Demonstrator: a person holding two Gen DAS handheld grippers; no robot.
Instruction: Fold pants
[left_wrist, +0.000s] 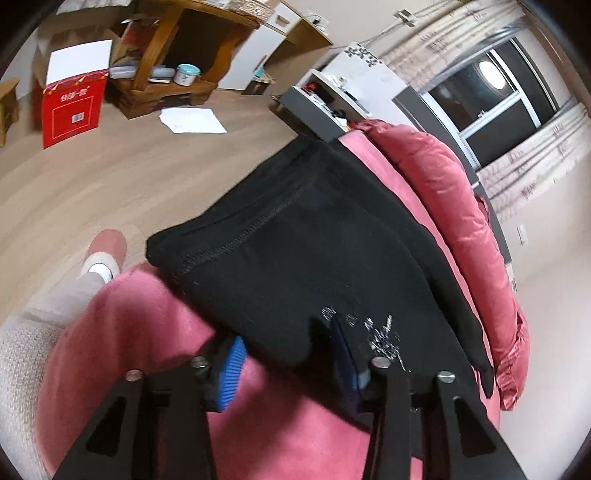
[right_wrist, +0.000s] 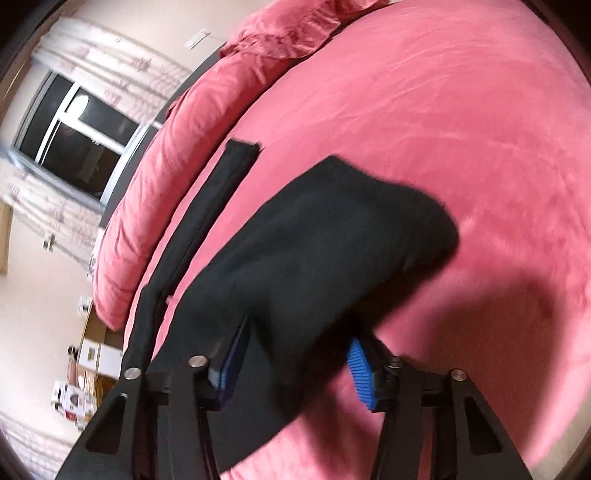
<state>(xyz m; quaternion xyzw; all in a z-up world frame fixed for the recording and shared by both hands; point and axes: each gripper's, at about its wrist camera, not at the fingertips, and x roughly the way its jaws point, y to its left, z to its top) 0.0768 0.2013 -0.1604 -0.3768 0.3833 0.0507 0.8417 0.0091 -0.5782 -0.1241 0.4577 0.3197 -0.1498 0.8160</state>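
On the pink bed (right_wrist: 461, 110), black pants (left_wrist: 295, 258) between both grippers' parted jaws, pillow (left_wrist: 443, 177) beside.

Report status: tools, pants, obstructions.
Left tool open, pants draped between the pads. Right tool open, same pants in the gap. Pants lie part-folded on bed. Nothing blocking.

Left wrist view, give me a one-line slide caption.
Left tool, blue pads spread, at the edge of folded black pants on a pink bed.
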